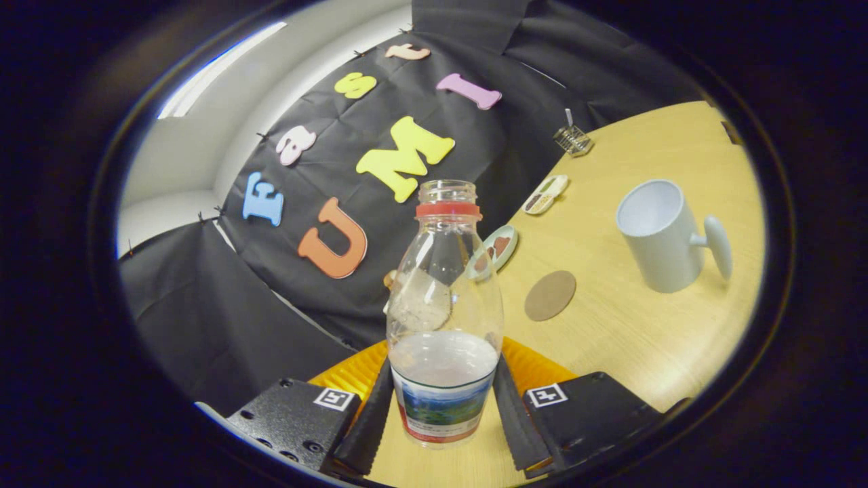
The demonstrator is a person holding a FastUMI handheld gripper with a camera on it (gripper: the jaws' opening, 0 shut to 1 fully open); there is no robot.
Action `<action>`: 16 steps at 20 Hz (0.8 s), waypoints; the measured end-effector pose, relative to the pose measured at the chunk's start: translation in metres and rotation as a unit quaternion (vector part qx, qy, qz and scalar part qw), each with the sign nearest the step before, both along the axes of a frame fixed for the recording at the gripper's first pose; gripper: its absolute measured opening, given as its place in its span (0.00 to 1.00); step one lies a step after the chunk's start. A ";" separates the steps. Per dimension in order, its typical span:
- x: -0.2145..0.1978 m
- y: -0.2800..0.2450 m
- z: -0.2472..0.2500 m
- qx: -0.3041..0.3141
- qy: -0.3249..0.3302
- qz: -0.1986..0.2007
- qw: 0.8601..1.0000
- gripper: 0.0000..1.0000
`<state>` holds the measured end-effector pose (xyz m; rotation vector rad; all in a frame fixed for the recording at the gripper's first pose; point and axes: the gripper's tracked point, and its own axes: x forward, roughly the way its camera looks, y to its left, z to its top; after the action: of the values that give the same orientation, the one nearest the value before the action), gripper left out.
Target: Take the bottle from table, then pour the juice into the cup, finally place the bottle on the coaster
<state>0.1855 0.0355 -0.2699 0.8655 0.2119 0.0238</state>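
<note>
Between jaws – bottle (pixel 444 318) clamped by both fingers (pixel 371 417), uncapped – cup (pixel 661 234) beyond

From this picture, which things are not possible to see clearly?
- Gripper view: the bottle base and the table under it are cut off between the fingers of the gripper.
- The small dishes beyond the coaster: contents too small to tell.
- The cup: its bottom inside is hidden by its own wall.
- The metal item at the far table edge: too small to name.
</note>
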 end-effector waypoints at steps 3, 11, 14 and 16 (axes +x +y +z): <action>0.001 -0.001 0.004 0.046 -0.002 0.007 0.999 0.78; 0.012 -0.021 0.020 0.171 -0.007 -0.018 0.985 0.77; 0.015 -0.031 0.022 0.234 -0.005 -0.038 0.972 0.77; 0.015 -0.034 0.033 0.266 -0.015 -0.042 0.963 0.77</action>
<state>0.2006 0.0017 -0.2365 1.4091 0.1410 0.0143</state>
